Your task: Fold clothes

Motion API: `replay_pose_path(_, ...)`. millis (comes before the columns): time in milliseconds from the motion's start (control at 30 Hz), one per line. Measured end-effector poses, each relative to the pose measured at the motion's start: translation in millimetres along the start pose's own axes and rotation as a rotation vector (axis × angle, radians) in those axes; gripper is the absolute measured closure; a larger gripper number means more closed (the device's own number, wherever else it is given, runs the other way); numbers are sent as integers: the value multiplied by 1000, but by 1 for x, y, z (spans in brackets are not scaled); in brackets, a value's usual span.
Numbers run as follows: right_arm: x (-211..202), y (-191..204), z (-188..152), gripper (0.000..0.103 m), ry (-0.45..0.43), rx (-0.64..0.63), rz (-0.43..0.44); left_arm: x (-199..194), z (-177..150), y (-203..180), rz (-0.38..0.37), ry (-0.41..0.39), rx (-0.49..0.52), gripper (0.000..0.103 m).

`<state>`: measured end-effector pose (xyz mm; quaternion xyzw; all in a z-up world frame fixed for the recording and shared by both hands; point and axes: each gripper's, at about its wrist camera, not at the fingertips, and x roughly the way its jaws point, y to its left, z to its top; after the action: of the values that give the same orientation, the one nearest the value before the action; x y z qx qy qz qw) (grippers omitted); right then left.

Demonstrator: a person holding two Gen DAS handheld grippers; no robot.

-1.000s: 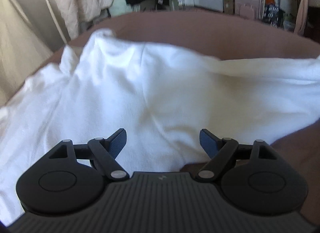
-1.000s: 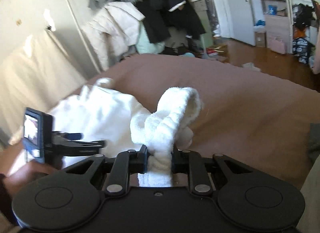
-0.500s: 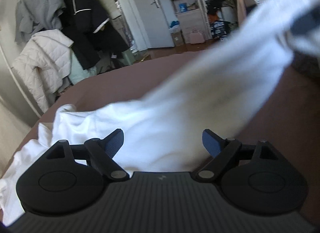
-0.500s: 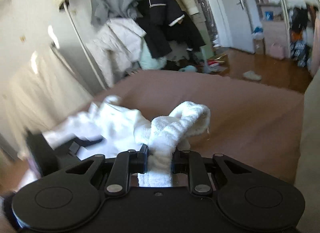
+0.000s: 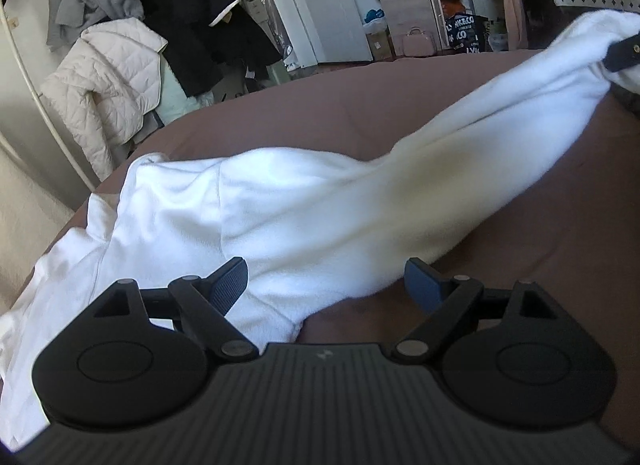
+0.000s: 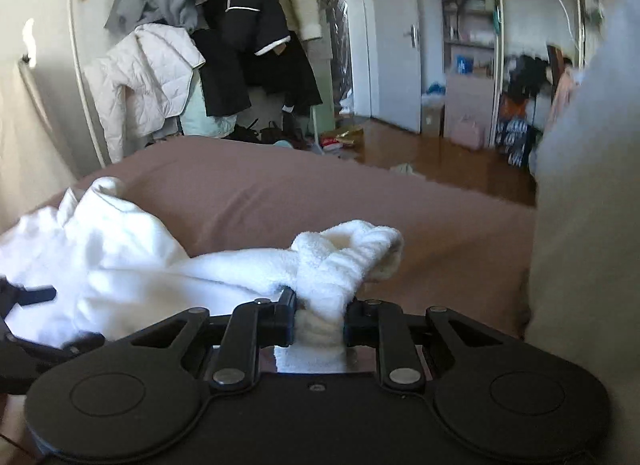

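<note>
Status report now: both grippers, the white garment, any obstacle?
Right gripper shut on white garment, sleeve end lifted off brown bed. Left gripper open, empty, over garment. No obstacle seen.

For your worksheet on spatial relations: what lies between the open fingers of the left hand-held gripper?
In the left wrist view, the white fleece garment runs between the left hand-held gripper's spread fingers, with brown bedcover showing beside its edge.

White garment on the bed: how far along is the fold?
Early. No fold shows yet: the white garment lies rumpled on the brown bed. In hand: the right gripper is clamped on one end, pulling it out. Left: the left gripper is open and holds nothing.
</note>
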<state>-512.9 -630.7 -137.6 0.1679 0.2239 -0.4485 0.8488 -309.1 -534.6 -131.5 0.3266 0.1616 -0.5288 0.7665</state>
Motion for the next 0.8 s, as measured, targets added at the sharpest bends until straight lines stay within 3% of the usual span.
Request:
replay_pose_path(100, 6, 8, -5, 79, -6, -77, -43, 7, 1, -7, -5, -10, 23, 17)
replay_pose_path(167, 3, 11, -3, 79, 24, -83, -23, 5, 2, -14, -34, -35, 11, 17)
replay_pose_path(233, -3, 0, 3, 79, 50, 33, 104, -4, 4, -20, -95, -93, -13, 17)
replay_pose_path(333, -12, -15, 11, 79, 89, 226, 311, -30, 1, -34, -238, -262, 6, 17)
replay_pose_path(400, -19, -8, 14, 79, 90, 223, 380, -42, -1, -46, -301, -339, 25, 14)
replay_pose_path(533, -30, 11, 18, 79, 103, 163, 525, -44, 5, -63, -315, -349, 17, 14)
replay_pose_path(600, -34, 17, 16, 79, 115, 157, 640, -41, 7, -62, -270, -346, -14, 26)
replay_pose_path(667, -36, 18, 14, 72, 102, 139, 663, -32, 9, -49, -233, -285, -44, 82)
replay_pose_path(700, -36, 18, 13, 67, 96, 131, 650, -27, 9, -43, -214, -255, -60, 91)
replay_pose_path(800, -35, 16, 11, 59, 78, 105, 613, -13, 11, -25, -158, -164, -105, 91)
